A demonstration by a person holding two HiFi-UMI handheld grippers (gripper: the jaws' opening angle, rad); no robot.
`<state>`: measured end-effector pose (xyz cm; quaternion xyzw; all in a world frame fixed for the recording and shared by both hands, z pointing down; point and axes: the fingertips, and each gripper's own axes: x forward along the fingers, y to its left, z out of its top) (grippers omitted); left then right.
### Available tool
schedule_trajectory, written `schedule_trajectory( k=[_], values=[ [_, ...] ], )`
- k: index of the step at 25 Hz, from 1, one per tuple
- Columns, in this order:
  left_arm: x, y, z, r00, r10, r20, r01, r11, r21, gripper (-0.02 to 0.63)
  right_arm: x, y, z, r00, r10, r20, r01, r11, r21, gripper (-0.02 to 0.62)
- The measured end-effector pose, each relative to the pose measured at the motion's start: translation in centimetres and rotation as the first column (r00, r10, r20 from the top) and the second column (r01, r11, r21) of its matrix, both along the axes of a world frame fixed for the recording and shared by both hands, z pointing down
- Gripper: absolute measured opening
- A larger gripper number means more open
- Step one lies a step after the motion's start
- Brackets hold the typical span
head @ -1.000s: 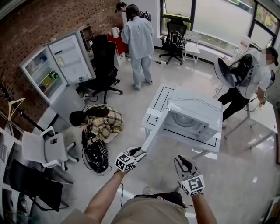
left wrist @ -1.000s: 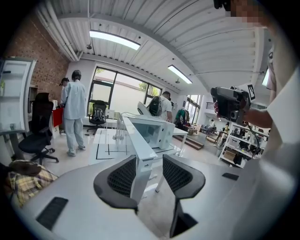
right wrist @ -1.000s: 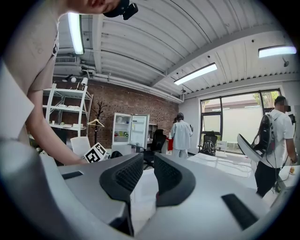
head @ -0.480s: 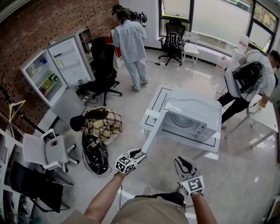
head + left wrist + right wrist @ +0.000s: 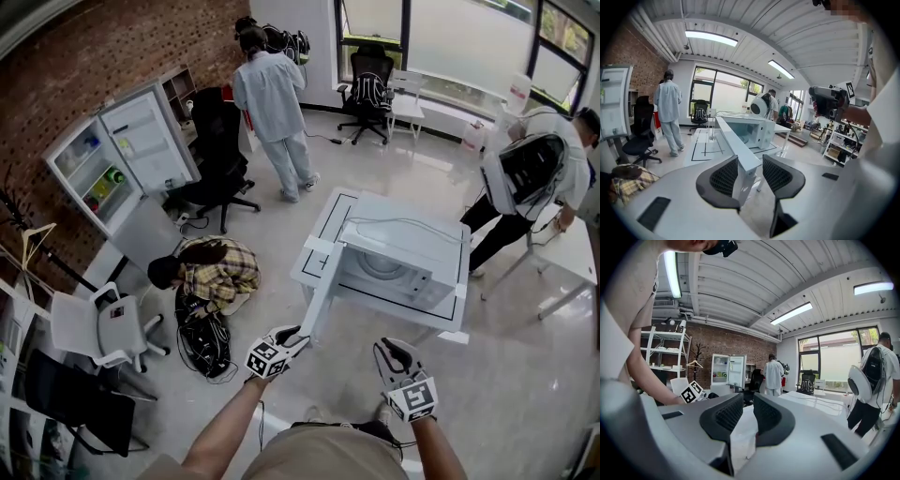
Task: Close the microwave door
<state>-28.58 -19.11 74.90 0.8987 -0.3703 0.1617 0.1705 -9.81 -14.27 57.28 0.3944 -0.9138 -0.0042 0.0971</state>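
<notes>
Head view: shows the microwave (image 5: 403, 267) on a white table (image 5: 323, 225) at centre, its door (image 5: 323, 286) swung open toward 7 o'clock. Puts the left gripper (image 5: 292, 335) at the door's far edge and the right gripper (image 5: 396, 349) at 5 o'clock, clear of the door.

Left gripper view: stands spread apart, with the door edge between the pads.

Right gripper view: parted by a slim gap, gripping nothing.
</notes>
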Motion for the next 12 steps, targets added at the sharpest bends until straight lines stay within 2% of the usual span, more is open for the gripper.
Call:
schedule_trajectory(
  k=[12],
  values=[
    [6.3, 0.2, -0.5, 0.999, -0.033, -0.002, 0.033, 0.999, -0.032, 0.169, 7.1, -2.2, -0.7, 1.0, -0.009, 0.025, 0.01, 1.0, -0.015, 0.067]
  ],
)
